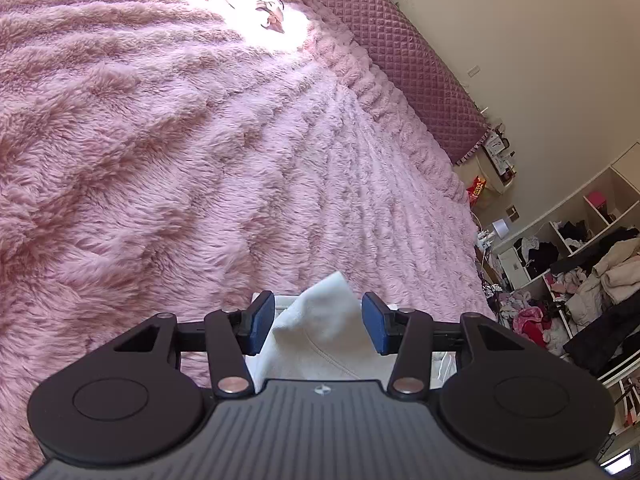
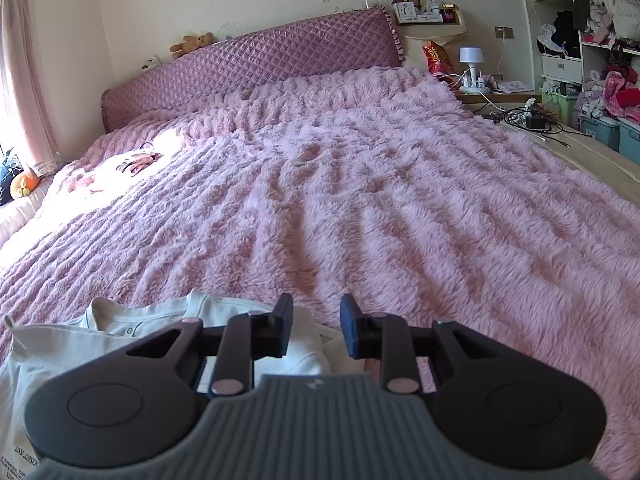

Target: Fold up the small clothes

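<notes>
White cotton garment [image 2: 120,344] flat on pink plush blanket [image 2: 360,200], lying left of spread right gripper [image 2: 316,330]; a raised fold sits unpinched between spread left gripper [image 1: 318,322] pads.

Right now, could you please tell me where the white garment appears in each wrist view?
Left wrist: white garment at bottom centre, peaked up between the open claw's pads.
Right wrist: at bottom left, spread flat, reaching under the claw.
Shared landmark: the quilted purple headboard.

Small white garment [image 2: 120,344], rumpled, partly folded, lying on a fluffy pink bedspread [image 2: 360,200]
</notes>
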